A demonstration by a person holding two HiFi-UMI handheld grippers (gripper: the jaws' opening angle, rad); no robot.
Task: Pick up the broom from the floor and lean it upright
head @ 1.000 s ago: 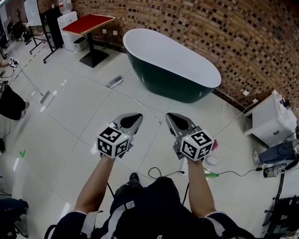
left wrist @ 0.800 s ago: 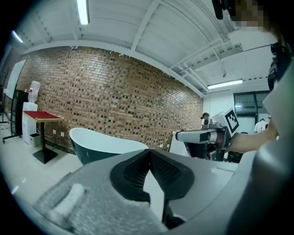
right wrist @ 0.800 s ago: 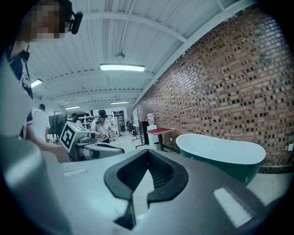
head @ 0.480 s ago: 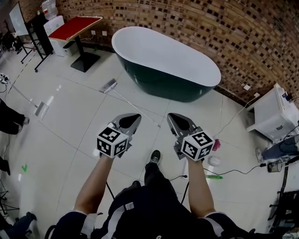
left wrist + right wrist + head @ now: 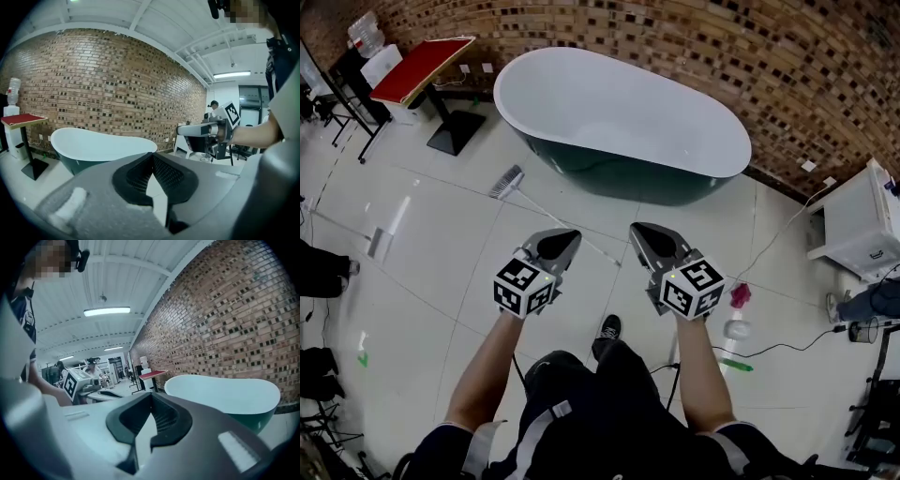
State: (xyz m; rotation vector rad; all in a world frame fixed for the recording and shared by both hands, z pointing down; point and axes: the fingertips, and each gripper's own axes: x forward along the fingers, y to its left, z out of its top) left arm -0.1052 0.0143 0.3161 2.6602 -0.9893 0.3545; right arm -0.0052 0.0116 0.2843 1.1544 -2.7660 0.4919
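The broom (image 5: 507,182) lies flat on the floor (image 5: 441,253). Its brush head is just off the bathtub's (image 5: 619,112) left-hand end as the head view shows it. Its thin handle runs away from the tub and ends near the gap between the two grippers. The left tongs (image 5: 559,246) and the right tongs (image 5: 651,242) are both pressed together with nothing between them, held side by side on the near side of the bathtub. This looks like the approach, before any pick-up. The next move likely calls for parting one pair of tongs, going low and closing across the handle, which lies flush on the tile and may roll. The tub's side could serve for leaning.
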